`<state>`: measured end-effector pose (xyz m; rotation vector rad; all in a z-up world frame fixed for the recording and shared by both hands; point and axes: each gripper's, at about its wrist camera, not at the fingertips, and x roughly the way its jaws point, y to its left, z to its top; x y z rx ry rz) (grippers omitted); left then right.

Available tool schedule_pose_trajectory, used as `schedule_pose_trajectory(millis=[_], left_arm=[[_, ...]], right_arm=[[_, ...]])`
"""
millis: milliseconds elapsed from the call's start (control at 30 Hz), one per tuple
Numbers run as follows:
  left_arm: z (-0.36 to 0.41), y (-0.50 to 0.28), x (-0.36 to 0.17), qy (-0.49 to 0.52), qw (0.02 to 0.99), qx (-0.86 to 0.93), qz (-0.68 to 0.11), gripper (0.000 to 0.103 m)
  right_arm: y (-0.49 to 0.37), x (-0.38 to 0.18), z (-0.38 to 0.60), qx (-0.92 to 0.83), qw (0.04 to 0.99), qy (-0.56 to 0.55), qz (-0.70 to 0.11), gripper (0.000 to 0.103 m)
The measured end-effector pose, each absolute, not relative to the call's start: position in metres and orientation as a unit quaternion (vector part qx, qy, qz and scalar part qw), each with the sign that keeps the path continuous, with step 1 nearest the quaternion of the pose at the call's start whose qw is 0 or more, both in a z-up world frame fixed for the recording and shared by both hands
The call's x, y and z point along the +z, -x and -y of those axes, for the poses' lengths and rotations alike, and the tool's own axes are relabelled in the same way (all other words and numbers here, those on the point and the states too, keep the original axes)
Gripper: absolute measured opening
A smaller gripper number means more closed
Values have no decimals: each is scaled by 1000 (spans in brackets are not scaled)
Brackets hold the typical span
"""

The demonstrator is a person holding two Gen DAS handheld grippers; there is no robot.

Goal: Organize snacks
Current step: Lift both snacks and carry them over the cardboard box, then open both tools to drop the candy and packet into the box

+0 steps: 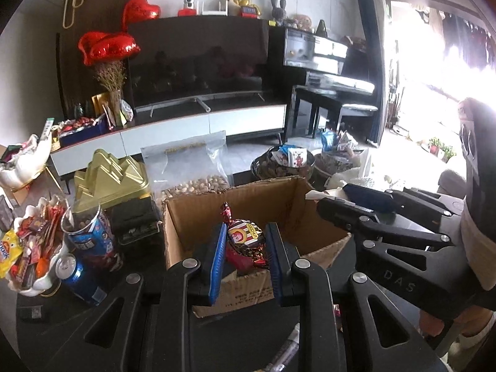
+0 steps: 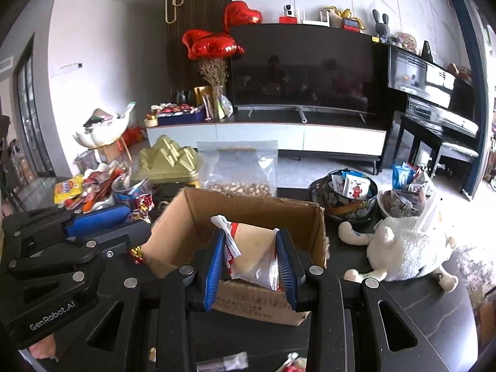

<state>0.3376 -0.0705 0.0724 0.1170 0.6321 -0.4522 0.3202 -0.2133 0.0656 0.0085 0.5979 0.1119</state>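
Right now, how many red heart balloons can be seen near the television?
3. One heart balloon is above the television's top left corner; two more overlap lower left, one behind the other. Others may be hidden.

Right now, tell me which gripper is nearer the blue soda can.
Left. The left gripper, shut on a candy, is beside the blue soda can. The right gripper, holding a clear packet, is across the cardboard box.

The cardboard box (image 1: 248,204) floor is hidden behind the fingers (image 1: 217,260), its printed front lettering too blurred to read.
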Motion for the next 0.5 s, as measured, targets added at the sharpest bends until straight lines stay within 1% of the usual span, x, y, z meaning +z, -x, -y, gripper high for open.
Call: schedule_pose_trajectory(millis=[267, 333, 367, 400, 467, 500], left_arm=[[80, -383, 53, -61, 914, -215, -339, 26], [82, -391, 49, -60, 912, -206, -350, 26], [81, -395, 48, -60, 912, -199, -354, 28], [81, -397, 47, -61, 912, -194, -357, 31], [77, -397, 46, -58, 913, -181, -360, 45], [74, -396, 46, -56, 914, -179, -359, 47]], right_arm=[[-356, 47, 218, 58, 943, -11, -327, 35], [-361, 43, 219, 57, 942, -16, -331, 37], [-364, 42, 219, 53, 941, -18, -333, 44], [-365, 41, 220, 47, 942, -18, -332, 46], [-364, 42, 220, 27, 945, -4, -327, 47], [-362, 42, 220, 17, 945, 2, -326, 54]])
